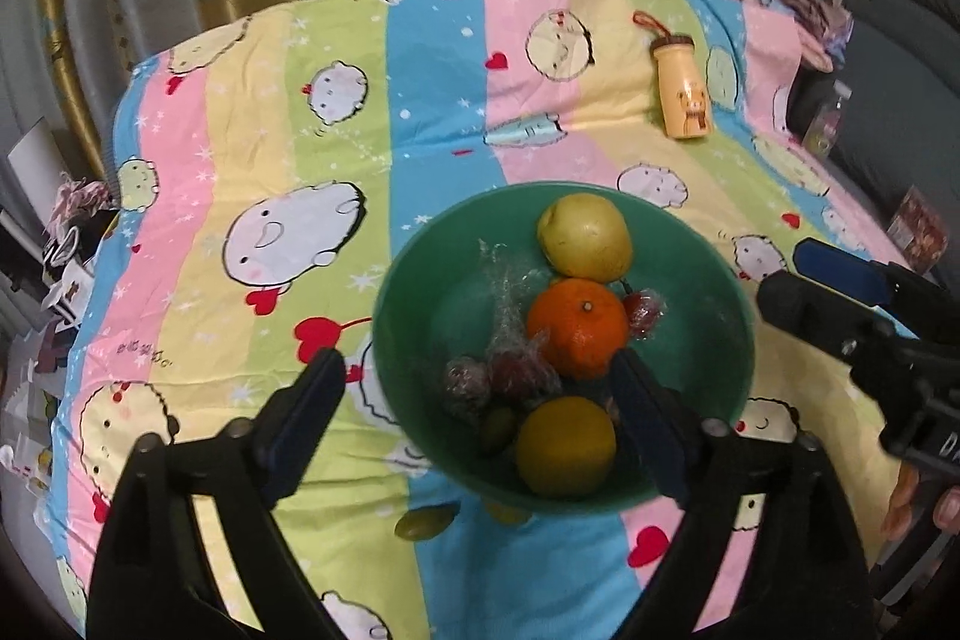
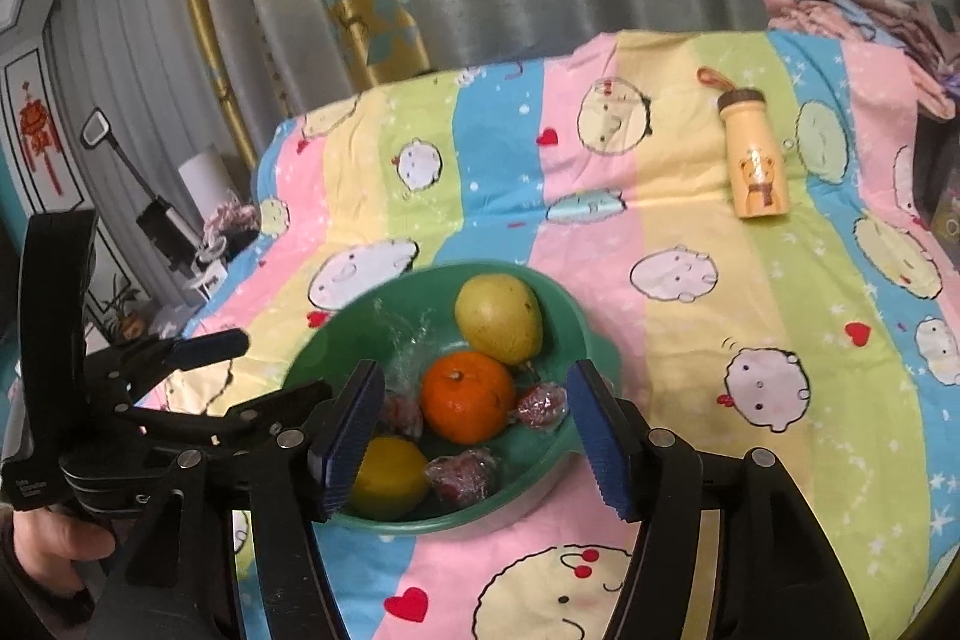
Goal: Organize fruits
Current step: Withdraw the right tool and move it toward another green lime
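Note:
A green bowl [image 1: 429, 292] [image 2: 345, 337] sits on a striped cartoon cloth. It holds a yellow pear [image 1: 585, 238] [image 2: 498, 319], an orange [image 1: 579, 328] [image 2: 468, 397], a yellow citrus fruit [image 1: 567, 445] [image 2: 387, 475] and several small red fruits in clear wrap [image 1: 480, 382] [image 2: 462, 475]. My left gripper [image 1: 480, 418] [image 2: 252, 376] is open above the bowl's near left side, with nothing pressed between its pads. My right gripper [image 2: 474, 439] [image 1: 786, 274] hangs open over the bowl's near right side and holds nothing. Two small green fruits [image 1: 423, 523] lie on the cloth in front of the bowl.
A yellow bottle with a bear picture [image 1: 681, 91] [image 2: 753, 157] lies on the cloth at the far right. Folded clothes [image 2: 864, 10] are piled at the back right corner. Curtains hang behind the table, and clutter stands beyond its left edge.

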`<state>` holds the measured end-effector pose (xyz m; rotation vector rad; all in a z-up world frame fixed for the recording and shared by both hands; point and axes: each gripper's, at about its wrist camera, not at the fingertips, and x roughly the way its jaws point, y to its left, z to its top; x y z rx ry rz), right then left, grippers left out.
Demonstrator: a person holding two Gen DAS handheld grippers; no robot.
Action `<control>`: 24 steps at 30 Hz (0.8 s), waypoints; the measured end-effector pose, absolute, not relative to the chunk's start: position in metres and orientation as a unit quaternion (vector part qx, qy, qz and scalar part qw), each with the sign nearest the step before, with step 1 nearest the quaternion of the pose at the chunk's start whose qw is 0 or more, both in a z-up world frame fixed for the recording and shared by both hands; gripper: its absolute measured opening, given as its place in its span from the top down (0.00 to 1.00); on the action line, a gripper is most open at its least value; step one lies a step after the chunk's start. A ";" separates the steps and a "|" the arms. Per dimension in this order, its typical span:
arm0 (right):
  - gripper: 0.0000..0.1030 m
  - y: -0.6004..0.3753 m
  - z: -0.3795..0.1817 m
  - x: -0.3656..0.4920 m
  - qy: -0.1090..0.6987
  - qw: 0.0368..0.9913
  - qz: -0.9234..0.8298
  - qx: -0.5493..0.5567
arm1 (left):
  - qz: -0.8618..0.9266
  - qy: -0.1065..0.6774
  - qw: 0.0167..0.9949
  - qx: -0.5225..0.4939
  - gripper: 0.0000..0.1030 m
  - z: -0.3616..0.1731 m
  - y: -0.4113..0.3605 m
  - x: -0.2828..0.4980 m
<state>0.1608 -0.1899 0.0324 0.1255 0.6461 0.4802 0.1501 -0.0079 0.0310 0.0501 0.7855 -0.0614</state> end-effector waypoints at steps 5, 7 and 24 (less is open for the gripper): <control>0.35 -0.190 0.041 0.140 0.303 0.920 0.240 0.058 | -0.021 0.379 0.925 0.011 0.12 0.032 0.005 0.129; 0.34 -0.188 0.041 0.132 0.303 0.920 0.243 0.051 | -0.012 0.378 0.926 0.007 0.12 0.030 0.012 0.121; 0.21 -0.130 -0.002 0.093 0.346 0.896 0.280 -0.004 | 0.025 0.362 0.932 -0.006 0.00 0.009 0.044 0.080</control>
